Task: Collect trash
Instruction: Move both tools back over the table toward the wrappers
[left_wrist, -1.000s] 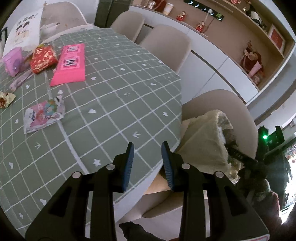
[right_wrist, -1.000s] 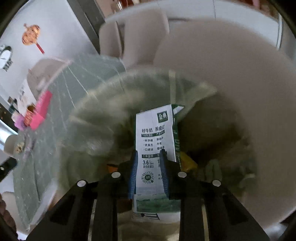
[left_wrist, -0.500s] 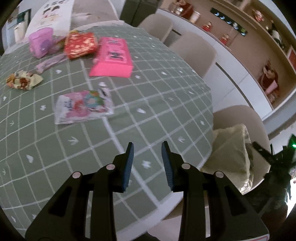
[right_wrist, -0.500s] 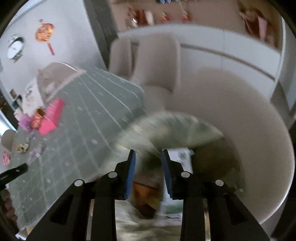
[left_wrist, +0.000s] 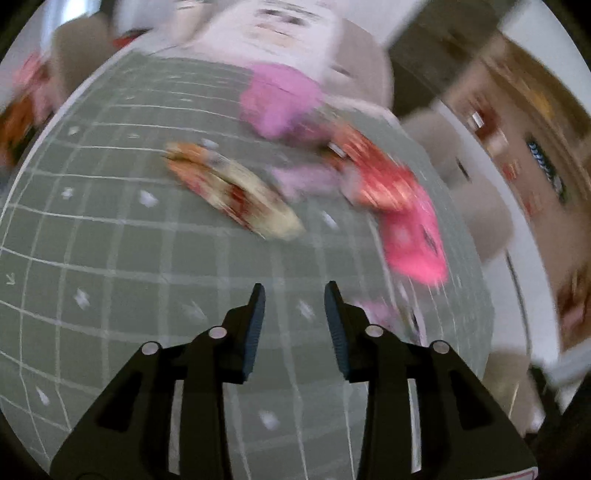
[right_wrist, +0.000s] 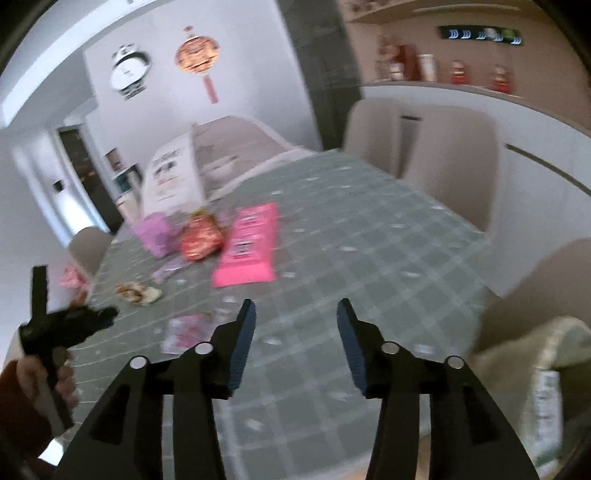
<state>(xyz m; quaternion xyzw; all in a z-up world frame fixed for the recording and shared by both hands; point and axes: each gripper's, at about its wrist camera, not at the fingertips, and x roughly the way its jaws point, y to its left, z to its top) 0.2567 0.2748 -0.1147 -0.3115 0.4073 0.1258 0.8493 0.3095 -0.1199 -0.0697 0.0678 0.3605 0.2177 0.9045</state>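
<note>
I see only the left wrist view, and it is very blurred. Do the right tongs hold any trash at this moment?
Observer: No. The right tongs have just been opening, and nothing is between them.
Operator: Where is the trash bag? I do not find it in my view.
Observer: The pale bag sits on a beige chair at the right edge of the right wrist view, beside the table.
Operator: Is something already in it?
Observer: Yes, a white carton with green print shows at its mouth.
</note>
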